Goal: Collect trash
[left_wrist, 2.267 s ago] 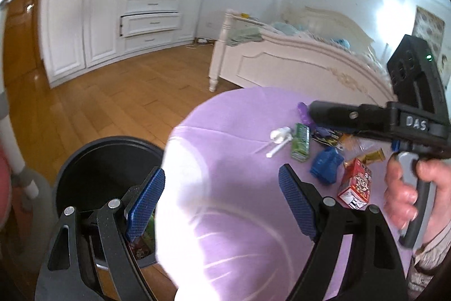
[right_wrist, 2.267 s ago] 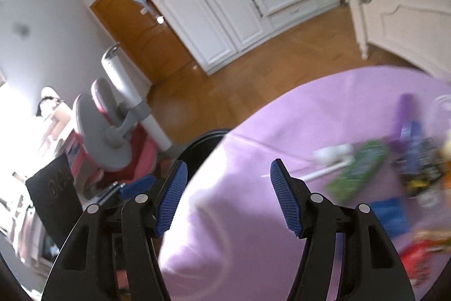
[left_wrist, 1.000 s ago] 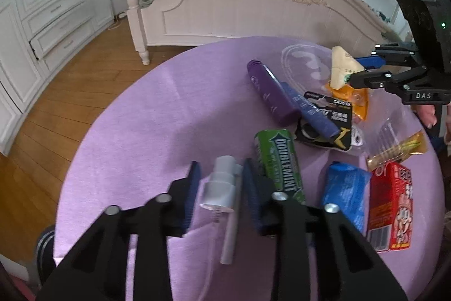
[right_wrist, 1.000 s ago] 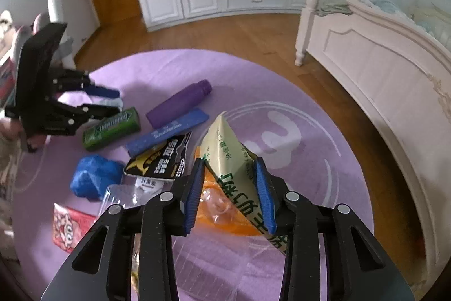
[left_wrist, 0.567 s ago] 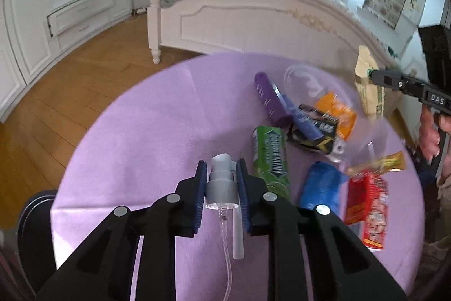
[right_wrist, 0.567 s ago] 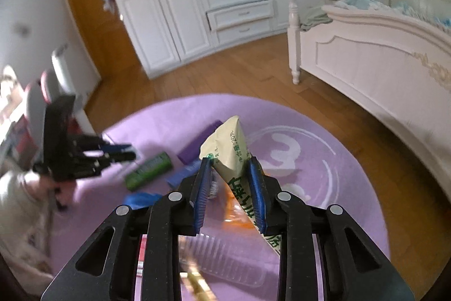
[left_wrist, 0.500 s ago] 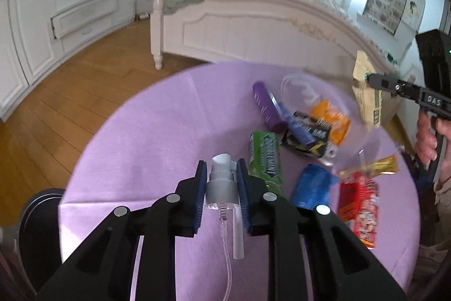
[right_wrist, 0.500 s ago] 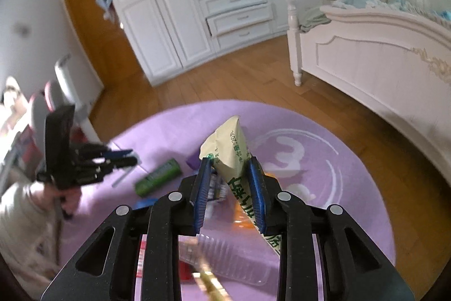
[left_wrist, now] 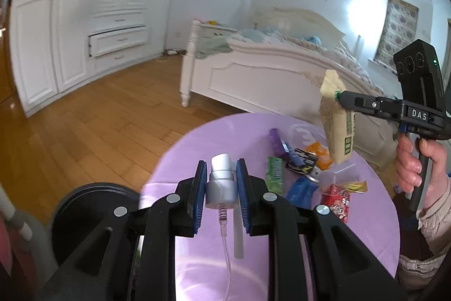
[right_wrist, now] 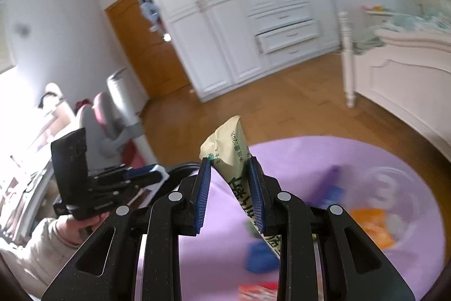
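Trash is clamped in both tongs, the pump head (left_wrist: 221, 182) in the left gripper (left_wrist: 220, 196) and the beige packet (right_wrist: 234, 160) in the right gripper (right_wrist: 229, 193), held clear above the purple table (left_wrist: 366, 239), apparently for transfer to the black bin (left_wrist: 93, 205).

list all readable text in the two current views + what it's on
"DAS": white letters on the body of the right gripper, left wrist view.
"20" within a line of Chinese print: on the beige packet held in the right gripper; the rest I cannot read.
Green gum pack: lettering too small to read.
Red snack box, black wrapper: print too small or blurred.
Pump sprayer in the left gripper: no text.
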A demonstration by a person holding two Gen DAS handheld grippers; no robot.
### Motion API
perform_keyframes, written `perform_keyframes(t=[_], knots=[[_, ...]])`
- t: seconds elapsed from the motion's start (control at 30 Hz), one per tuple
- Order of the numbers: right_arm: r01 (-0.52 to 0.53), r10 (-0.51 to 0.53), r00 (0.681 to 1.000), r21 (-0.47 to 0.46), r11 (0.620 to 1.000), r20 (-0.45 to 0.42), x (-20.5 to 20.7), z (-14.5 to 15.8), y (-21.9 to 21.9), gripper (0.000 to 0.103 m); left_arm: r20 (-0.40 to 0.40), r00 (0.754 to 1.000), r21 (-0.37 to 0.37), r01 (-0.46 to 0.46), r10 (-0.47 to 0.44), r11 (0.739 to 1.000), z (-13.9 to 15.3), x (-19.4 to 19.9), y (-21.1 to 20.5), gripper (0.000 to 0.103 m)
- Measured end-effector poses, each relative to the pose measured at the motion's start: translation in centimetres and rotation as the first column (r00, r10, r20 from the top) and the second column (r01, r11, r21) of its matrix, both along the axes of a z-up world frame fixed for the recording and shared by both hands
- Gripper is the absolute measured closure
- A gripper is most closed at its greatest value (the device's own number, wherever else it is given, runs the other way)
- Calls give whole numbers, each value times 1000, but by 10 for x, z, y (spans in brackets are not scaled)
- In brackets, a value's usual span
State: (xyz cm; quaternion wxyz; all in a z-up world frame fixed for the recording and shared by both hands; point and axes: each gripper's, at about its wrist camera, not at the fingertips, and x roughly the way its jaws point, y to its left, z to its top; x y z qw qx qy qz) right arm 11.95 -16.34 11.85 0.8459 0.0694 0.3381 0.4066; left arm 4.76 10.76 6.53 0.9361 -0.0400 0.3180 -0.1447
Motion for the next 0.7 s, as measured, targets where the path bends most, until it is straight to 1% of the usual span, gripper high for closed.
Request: perform_keyframes(t=[0.1, 0.2, 0.43, 0.6, 0.7], knots=[[-60, 61, 998, 13, 998, -32, 0, -3, 43, 75, 6, 998, -8, -60, 60, 998, -1, -12, 24, 81], [-108, 110, 990, 32, 994, -85, 3, -12, 86, 75, 0, 993, -22, -120, 120, 993, -7, -23, 50, 81], [-167, 185, 955, 98, 981, -230, 14, -43, 170, 75, -17, 977, -39, -212, 212, 976, -20, -43, 96, 81], [-176, 208, 926, 127, 976, -314, 21, -65, 205, 75, -40, 967, -67, -254, 252, 965, -33, -44, 116, 81], [-165, 216, 902, 163, 973, -375, 27, -81, 222, 75, -54, 963, -82, -268, 264, 960, -43, -42, 126, 81]])
